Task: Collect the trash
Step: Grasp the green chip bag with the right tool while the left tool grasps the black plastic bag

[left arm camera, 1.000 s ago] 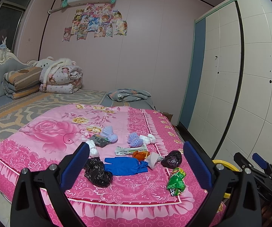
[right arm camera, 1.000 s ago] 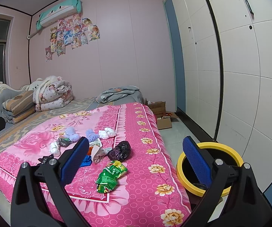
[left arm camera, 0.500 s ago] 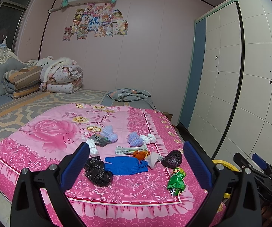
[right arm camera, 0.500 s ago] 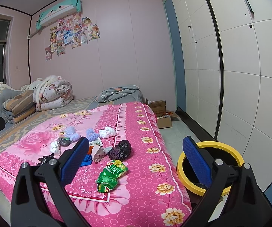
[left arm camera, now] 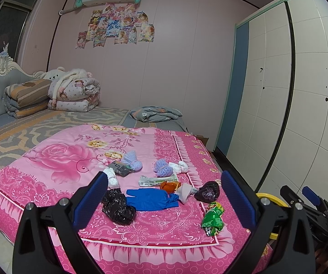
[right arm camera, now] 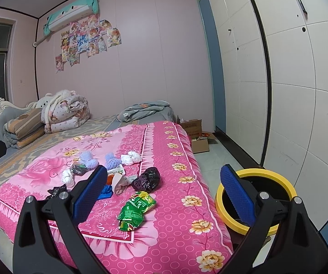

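Observation:
Trash lies scattered on a pink flowered bed cover (left arm camera: 56, 159): a green snack wrapper (left arm camera: 212, 218) (right arm camera: 136, 210), a black plastic bag (left arm camera: 118, 206), a blue glove (left arm camera: 151, 198), a dark crumpled bag (left arm camera: 207, 190) (right arm camera: 148, 179), a folded paper (left arm camera: 158, 180), and pale balled-up items (left arm camera: 164, 168). A yellow-rimmed black bin (right arm camera: 255, 196) stands on the floor right of the bed. My left gripper (left arm camera: 164, 196) is open and empty, short of the bed's near edge. My right gripper (right arm camera: 164, 191) is open and empty, above the bed's corner.
White wardrobe doors (right arm camera: 289, 91) line the right wall. An open cardboard box (right arm camera: 198, 137) sits on the floor past the bed. Folded quilts (left arm camera: 72, 93) and a grey pillow (left arm camera: 157, 114) lie at the far end. The right gripper's body (left arm camera: 310, 203) shows in the left view.

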{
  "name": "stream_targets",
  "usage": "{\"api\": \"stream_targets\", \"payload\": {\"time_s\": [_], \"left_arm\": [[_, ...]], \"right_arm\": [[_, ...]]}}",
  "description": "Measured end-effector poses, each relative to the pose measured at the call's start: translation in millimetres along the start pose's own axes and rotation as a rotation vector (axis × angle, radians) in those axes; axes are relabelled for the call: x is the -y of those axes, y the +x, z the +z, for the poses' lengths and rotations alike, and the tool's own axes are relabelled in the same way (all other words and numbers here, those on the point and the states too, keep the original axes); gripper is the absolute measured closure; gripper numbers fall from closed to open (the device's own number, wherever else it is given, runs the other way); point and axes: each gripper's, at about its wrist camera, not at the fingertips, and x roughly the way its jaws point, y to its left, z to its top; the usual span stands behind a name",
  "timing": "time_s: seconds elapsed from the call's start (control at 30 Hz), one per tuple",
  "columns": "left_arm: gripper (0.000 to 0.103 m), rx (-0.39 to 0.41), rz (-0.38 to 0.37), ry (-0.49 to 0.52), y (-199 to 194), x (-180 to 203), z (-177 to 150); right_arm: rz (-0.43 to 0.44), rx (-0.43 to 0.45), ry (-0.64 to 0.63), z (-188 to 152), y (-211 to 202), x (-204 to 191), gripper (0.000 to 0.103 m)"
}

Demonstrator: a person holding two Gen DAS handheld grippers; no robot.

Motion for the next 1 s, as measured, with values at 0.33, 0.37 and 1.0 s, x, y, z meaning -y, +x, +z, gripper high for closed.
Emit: {"api": "stream_targets", "payload": {"time_s": [0.33,0.37,1.0], "left_arm": [[0.007,-0.012,0.010,-0.008,4.6,-7.9,-0.8],[0.007,-0.014,0.019,-0.011,6.2,-10.8,-0.6],[0.007,-0.360,0.097,-0.037,87.6,-109.2,-62.7]], "right_arm": [[-0.008,-0.031,-0.007,-0.9,7.9,-3.1,0.008],[-0.007,-0.041,-0.004,-0.7,10.3,-2.5,0.008],[0.177,-0.445,0.056,-42.0,128.9,4.6,0.008]]}}
